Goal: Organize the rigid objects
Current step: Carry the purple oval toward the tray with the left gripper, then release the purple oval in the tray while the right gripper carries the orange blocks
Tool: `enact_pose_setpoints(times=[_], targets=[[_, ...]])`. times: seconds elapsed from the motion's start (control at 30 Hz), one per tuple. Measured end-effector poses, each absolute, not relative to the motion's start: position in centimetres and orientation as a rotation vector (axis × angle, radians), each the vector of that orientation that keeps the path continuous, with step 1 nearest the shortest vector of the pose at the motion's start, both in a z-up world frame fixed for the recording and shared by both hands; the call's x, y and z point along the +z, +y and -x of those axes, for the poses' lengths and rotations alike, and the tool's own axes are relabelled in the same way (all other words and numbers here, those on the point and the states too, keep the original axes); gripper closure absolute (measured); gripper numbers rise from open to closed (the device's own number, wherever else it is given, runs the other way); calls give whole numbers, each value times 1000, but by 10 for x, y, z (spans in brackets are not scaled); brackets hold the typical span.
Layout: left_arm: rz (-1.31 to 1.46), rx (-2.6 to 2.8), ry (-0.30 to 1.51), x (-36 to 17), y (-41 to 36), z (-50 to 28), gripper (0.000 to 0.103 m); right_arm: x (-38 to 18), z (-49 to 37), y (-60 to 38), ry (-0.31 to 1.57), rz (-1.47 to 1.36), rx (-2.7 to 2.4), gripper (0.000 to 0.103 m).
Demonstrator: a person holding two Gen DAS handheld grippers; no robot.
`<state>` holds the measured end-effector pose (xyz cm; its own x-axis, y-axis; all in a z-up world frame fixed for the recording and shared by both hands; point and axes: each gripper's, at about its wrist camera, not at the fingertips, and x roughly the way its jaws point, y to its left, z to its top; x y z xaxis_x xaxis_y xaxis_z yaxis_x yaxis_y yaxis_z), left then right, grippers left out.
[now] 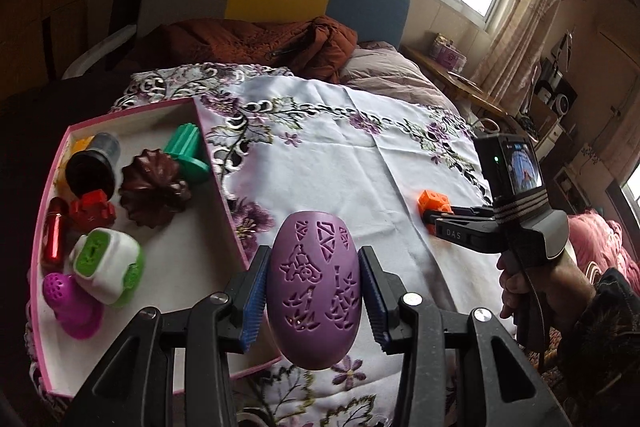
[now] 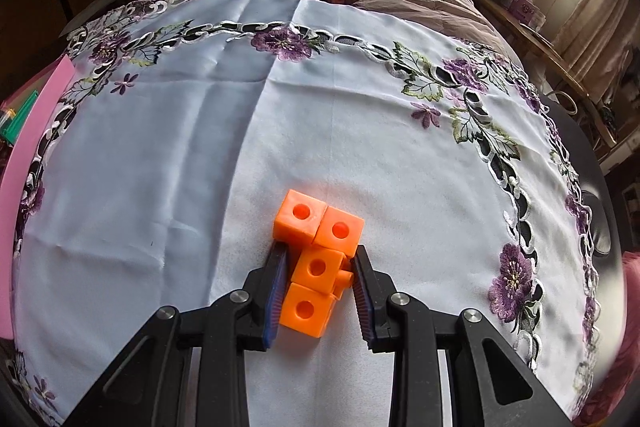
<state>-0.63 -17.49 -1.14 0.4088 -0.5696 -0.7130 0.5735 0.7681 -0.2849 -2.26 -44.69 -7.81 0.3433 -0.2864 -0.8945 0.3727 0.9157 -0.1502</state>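
A purple egg-shaped shell with cut-out patterns hangs above the tablecloth, held between the blue pads of my left gripper, just right of the pink-rimmed tray. An orange piece made of joined cubes rests on the white cloth; my right gripper is shut on it, pads pressing its lower cubes. In the left wrist view the same orange piece shows at the tips of the right gripper, held by a person's hand.
The tray holds several items: a green ribbed piece, a dark brown fluted mould, a black cup, a red piece, a white-and-green gadget, a magenta piece. A bed with a brown quilt lies behind the table.
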Motion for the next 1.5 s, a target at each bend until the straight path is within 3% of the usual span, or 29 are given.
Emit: enact_pose_setpoints(times=[0.43, 1.0, 1.5], targets=[[132, -548, 972, -31, -68, -12, 60, -78, 22, -446, 1148, -66, -427, 72], [-8, -593, 1057, -69, -116, -39, 60, -77, 23, -445, 1149, -70, -426, 72], [-19, -544, 962, -50, -95, -20, 60, -77, 23, -444, 1149, -64, -427, 72]])
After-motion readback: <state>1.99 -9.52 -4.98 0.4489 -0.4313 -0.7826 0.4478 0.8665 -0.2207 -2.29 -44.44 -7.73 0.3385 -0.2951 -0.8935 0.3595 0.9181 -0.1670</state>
